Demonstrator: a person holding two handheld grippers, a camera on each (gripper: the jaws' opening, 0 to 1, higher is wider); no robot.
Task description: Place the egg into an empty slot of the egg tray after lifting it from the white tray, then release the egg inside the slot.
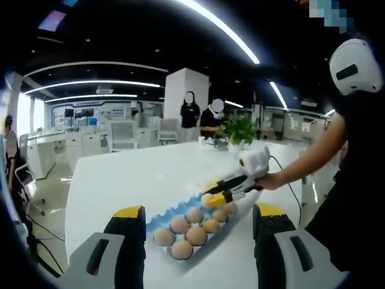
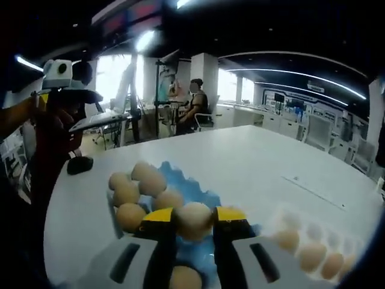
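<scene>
Blue egg tray point(image 2: 180, 186) sits on the white table point(image 2: 252, 162), and my right gripper point(image 2: 194, 224) is clamped on an egg point(image 2: 194, 219) directly above it. Yellow-tipped jaws press the egg from both sides. Whether the egg touches a slot yet, I cannot tell (jaws hide the underside).

Right gripper view: five brown eggs point(image 2: 140, 188) fill slots on the tray's left side, one more egg point(image 2: 184, 278) shows low between my jaws. White tray point(image 2: 313, 241) lies just beside the blue one, to the right, with a row of eggs point(image 2: 313, 256) in it.

Left gripper view: my left gripper point(image 1: 198, 232) has its jaws spread wide, nothing between them, held back from the egg tray point(image 1: 157, 220) near the table point(image 1: 120, 180) edge. Right gripper point(image 1: 212, 198) comes in from the right, held by a hand point(image 1: 272, 180), tips over the tray's far end. Potted plant point(image 1: 237, 129) stands further back on the table, two people point(image 1: 201, 117) behind it.
</scene>
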